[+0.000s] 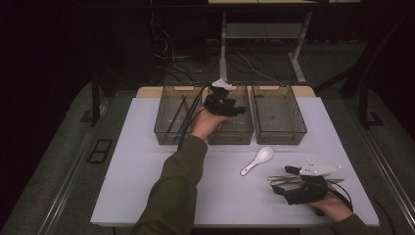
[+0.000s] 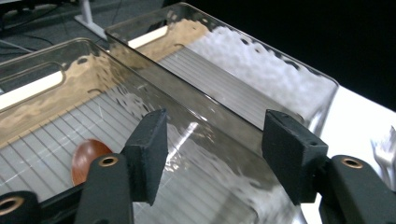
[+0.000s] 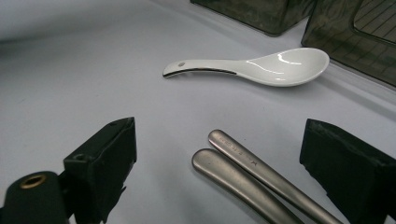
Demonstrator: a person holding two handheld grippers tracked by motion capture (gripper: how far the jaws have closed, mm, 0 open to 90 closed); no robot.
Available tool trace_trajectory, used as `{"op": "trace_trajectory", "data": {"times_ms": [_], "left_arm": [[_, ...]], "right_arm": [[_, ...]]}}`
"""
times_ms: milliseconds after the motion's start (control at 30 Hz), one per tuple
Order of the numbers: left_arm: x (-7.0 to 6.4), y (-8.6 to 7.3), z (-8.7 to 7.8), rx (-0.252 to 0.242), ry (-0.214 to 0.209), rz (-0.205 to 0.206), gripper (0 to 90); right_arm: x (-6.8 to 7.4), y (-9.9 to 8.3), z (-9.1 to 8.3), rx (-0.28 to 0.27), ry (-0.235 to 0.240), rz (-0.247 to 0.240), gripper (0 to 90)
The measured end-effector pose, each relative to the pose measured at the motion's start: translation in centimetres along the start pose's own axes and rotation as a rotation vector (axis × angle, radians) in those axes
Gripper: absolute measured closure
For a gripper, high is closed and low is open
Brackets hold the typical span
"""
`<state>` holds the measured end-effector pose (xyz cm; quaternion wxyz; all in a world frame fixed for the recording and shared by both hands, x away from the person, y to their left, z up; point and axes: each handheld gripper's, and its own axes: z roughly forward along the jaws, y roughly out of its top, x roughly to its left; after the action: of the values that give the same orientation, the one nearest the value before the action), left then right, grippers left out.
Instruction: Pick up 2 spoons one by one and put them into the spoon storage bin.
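Observation:
My left gripper (image 1: 227,105) hovers open over the middle smoky plastic bin (image 1: 230,133). In the left gripper view, the left gripper (image 2: 215,140) has its jaws straddling the wall shared by two bins, gripping nothing. A brown wooden spoon bowl (image 2: 88,159) lies on that bin's ribbed floor. My right gripper (image 1: 288,182) rests low at the table's front right, open. In its own view, the right gripper (image 3: 219,140) has two metal utensil handles (image 3: 243,170) lying on the table between its jaws, untouched. A white ceramic spoon (image 3: 275,67) (image 1: 258,160) lies just beyond.
Three smoky bins stand in a row at the back of the white table (image 1: 147,186): the left bin (image 1: 171,134) holds dark sticks, the right bin (image 1: 279,136) looks bare. Black cables trail from the left gripper over the left bin. Desk legs and cables lie beyond the table.

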<state>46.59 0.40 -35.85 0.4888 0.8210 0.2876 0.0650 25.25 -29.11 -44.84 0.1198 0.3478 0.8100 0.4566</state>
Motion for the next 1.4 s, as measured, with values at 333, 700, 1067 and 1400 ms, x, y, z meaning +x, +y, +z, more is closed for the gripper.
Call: {"op": "trace_trajectory", "data": {"times_ms": [333,700,1067,1400], "left_arm": [[-1.9,-1.7,-3.1,0.006,-0.016,0.060,32.4],[-3.5,-4.7,-6.6,0.023,0.003,0.106,20.2],[-4.6,-8.5,-9.6,0.023,0.033,0.104,13.0],[-5.9,-12.2,-11.6,0.018,0.030,0.091,8.8]], "right_arm": [[0.1,0.0,0.0,0.002,0.007,0.005,10.6],[0.0,0.0,0.0,0.003,0.013,0.008,10.6],[-0.1,0.1,0.0,0.017,0.023,0.015,10.6],[-0.3,0.6,-0.5,0.039,0.030,0.014,10.6]]}}
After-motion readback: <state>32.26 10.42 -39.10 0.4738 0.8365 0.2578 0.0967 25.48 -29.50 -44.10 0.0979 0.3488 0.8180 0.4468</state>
